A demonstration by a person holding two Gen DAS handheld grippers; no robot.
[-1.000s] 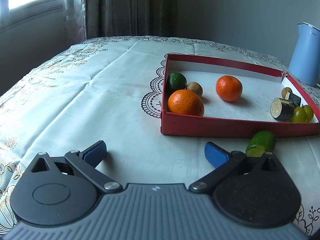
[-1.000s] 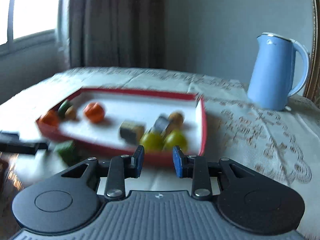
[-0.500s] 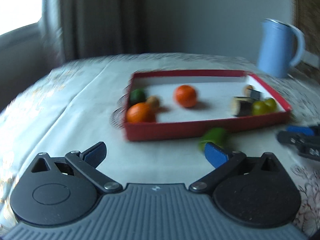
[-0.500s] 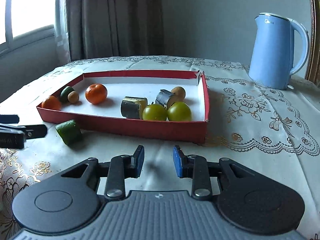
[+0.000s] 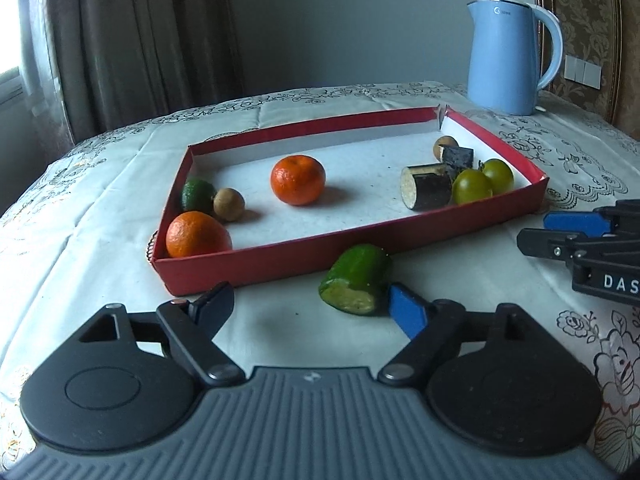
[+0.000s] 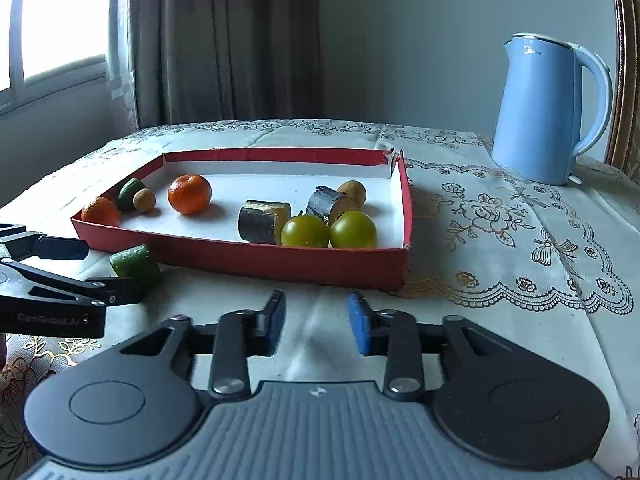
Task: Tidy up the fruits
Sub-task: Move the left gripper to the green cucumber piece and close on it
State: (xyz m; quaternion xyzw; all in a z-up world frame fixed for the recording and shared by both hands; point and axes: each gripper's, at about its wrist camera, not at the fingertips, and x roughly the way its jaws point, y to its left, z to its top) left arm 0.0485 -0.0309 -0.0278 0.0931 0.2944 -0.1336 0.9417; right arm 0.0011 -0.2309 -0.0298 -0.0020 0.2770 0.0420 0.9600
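Note:
A cut green cucumber piece (image 5: pixel 356 278) (image 6: pixel 134 264) lies on the tablecloth just in front of the red tray (image 5: pixel 280 256) (image 6: pixel 240 258). My left gripper (image 5: pixel 310 310) reaches toward it with its jaws closing. The piece sits at the tip of the blue right finger (image 5: pixel 408 314), and the pads are not pressing on it. In the tray lie two oranges (image 5: pixel 298 180), a green piece, small brown fruits, two dark eggplant chunks (image 5: pixel 426 186) and two green tomatoes (image 6: pixel 330 230). My right gripper (image 6: pixel 318 322) hovers before the tray's near right corner, jaws opening, nothing between them.
A light blue kettle (image 5: pixel 508 56) (image 6: pixel 548 108) stands behind the tray at the right. The embroidered tablecloth (image 6: pixel 520 240) covers the whole table. A curtain and a window are at the back left. The right gripper (image 5: pixel 580 236) shows at the right edge of the left wrist view.
The left gripper has swung right toward the cucumber piece and its jaws have narrowed. The right gripper has stayed in place and its jaws have parted from shut.

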